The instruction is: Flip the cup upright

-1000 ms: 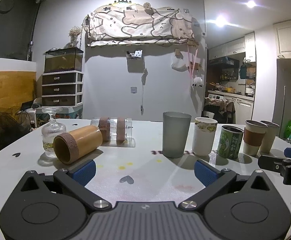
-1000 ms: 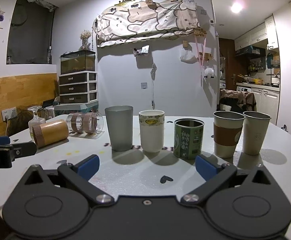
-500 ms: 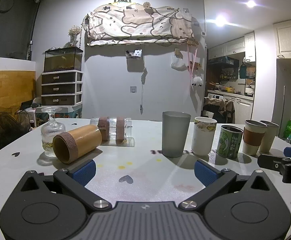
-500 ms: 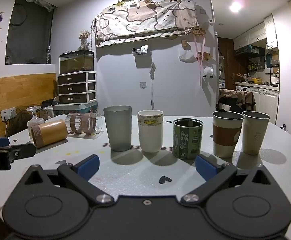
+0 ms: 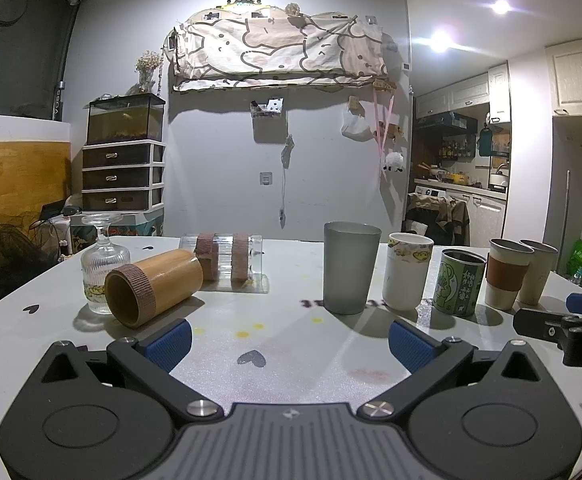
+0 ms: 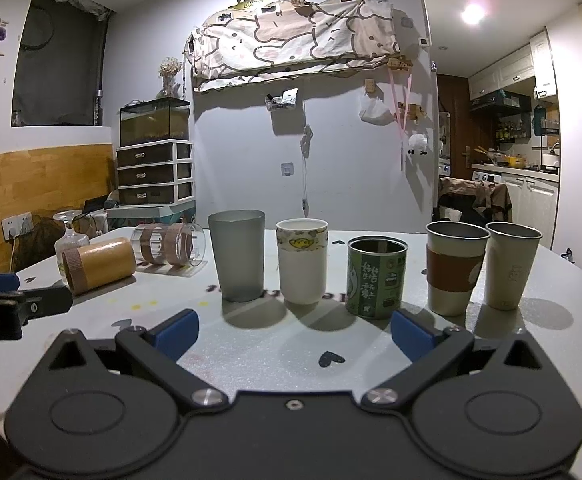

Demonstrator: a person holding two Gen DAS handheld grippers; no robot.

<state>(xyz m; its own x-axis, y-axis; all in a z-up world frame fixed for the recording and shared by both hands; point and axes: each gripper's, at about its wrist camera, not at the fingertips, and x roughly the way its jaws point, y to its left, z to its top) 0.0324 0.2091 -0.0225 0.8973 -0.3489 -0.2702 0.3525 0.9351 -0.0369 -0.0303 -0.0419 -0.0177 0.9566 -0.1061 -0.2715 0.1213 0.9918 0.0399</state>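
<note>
A bamboo cup (image 5: 153, 286) lies on its side at the table's left, mouth toward me; it also shows in the right wrist view (image 6: 99, 265). Behind it a clear glass cup with brown bands (image 5: 223, 262) lies on its side on a clear tray, also in the right wrist view (image 6: 167, 244). A stemmed glass (image 5: 101, 264) stands upside down beside the bamboo cup. My left gripper (image 5: 289, 344) is open and empty, just in front of the bamboo cup. My right gripper (image 6: 293, 332) is open and empty, in front of the upright cups.
Several cups stand upright in a row: grey tumbler (image 5: 349, 266), white cup (image 5: 407, 270), green tin (image 5: 459, 282), sleeved cup (image 5: 507, 278), beige cup (image 5: 537, 272). The white table (image 5: 291, 372) has heart marks. The right gripper's finger shows at the left view's right edge (image 5: 563, 326).
</note>
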